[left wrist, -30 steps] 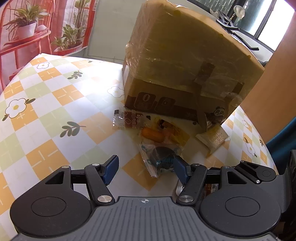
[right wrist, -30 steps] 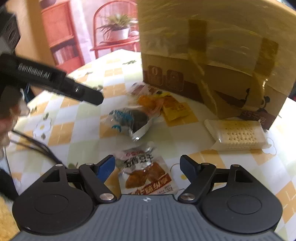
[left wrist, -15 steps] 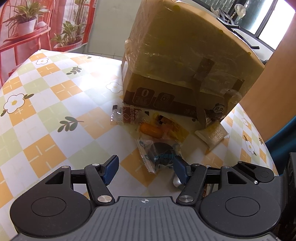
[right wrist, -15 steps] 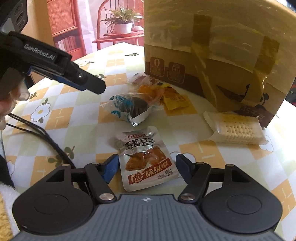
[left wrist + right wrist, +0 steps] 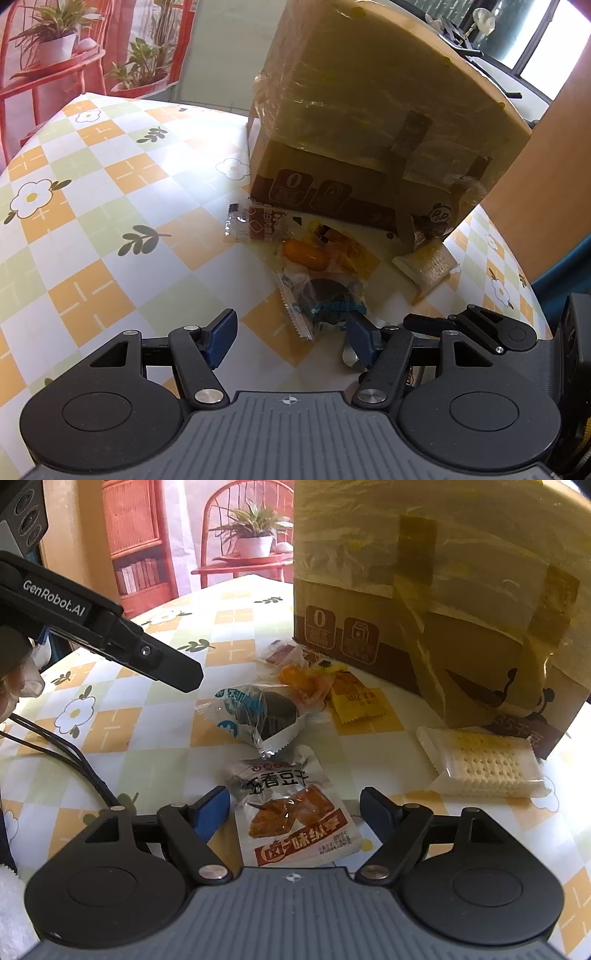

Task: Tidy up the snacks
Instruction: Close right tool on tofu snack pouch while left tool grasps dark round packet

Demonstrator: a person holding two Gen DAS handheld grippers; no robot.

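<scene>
My right gripper (image 5: 295,806) hovers low over a silver tofu snack packet (image 5: 291,808) that lies flat on the table between its fingers. The jaws are opening and the pads stand clear of the packet. Just beyond it lies a clear packet with a dark cookie (image 5: 258,716), then an orange snack (image 5: 301,679), a yellow packet (image 5: 354,698) and a red packet (image 5: 284,651). A cracker pack (image 5: 484,764) rests to the right. My left gripper (image 5: 291,332) is open and empty, short of the dark cookie packet (image 5: 325,295).
A large taped cardboard box (image 5: 369,110) stands behind the snacks on the flowered tablecloth (image 5: 92,221). Black cables (image 5: 55,746) run over the table's left side in the right wrist view. The left gripper's body (image 5: 110,627) reaches in there, held by a hand (image 5: 18,686).
The right gripper's jaws narrowed around the tofu packet, then spread wider again. The packet still lies on the table. The left gripper has kept still.
</scene>
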